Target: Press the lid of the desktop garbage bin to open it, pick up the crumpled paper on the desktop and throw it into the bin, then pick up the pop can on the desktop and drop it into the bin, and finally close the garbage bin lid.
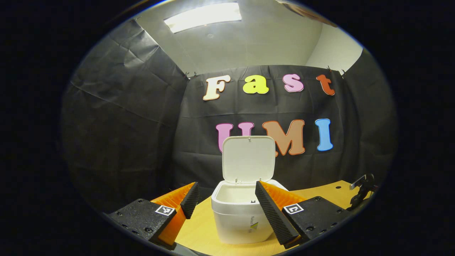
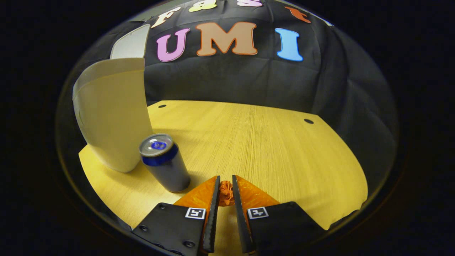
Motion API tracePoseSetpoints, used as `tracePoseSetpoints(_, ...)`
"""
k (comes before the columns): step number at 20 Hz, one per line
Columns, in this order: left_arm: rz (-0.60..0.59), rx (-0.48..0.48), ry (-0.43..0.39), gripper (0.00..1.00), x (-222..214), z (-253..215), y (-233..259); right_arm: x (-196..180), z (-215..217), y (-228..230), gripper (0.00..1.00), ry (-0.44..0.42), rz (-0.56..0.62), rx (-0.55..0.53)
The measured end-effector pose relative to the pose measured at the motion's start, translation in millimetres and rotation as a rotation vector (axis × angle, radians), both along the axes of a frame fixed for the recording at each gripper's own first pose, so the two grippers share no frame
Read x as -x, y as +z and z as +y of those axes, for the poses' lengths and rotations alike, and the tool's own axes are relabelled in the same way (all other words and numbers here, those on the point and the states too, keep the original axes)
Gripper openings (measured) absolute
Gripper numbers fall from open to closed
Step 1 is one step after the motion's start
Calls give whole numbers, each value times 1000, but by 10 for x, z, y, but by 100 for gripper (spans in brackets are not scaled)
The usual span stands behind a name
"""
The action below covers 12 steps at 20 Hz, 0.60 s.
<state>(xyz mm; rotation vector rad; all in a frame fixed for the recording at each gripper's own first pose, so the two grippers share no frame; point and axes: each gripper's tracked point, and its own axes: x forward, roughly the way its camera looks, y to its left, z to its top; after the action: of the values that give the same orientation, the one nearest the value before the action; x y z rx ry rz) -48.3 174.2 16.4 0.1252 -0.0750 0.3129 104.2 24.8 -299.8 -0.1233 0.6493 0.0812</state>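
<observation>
**Paper clamped in the right gripper, bin lid up**

Pinched between the two fingers of the right gripper (image 2: 225, 193) is a small orange crumpled paper wad (image 2: 225, 192); the fingers stand nearly together with the wad squeezed in the narrow gap, low over the yellow wood-grain desktop (image 2: 266, 142). Whether the wad touches the desktop cannot be told.

Just to the left of that gripper in the right gripper view stands an upright silver pop can with a blue band under its rim (image 2: 165, 161), resting on the desktop. Close behind the can rises the white plastic desktop garbage bin (image 2: 113, 117), its curved side wall filling the left of the view, with the pale edge of its raised lid (image 2: 129, 44) above.

From the left gripper view, the left gripper (image 1: 224, 204) hangs in front of the same bin (image 1: 238, 220) with its fingers spread wide apart, holding nothing. The bin sits on the desktop (image 1: 199, 227) between the fingertips as seen from here; its white square lid (image 1: 249, 160) stands upright on the rear hinge and the pale inside is exposed. At the far right edge a dark piece of the other gripper (image 1: 362, 192) shows above the desktop.
</observation>
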Motion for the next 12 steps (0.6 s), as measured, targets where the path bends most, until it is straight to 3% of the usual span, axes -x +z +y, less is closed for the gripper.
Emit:
tracePoseSetpoints(3, 3, 30, -14, 95, -7, -9, -81, 6, 118, 565, 30, 41, -63, -32)
tracePoseSetpoints(7, 9, 64, -20, 98, -2, 30, -201, -108, 559, 1472, 29, 187, -176, -45)
tracePoseSetpoints(10, 24, 89, -18, 92, 24, 75, -308, -196, 1226, 2119, 30, 337, -261, -100)
tracePoseSetpoints(12, 36, 114, -9, 95, 39, 102, -374, -283, 1759, 2485, 31, 437, -305, -142)
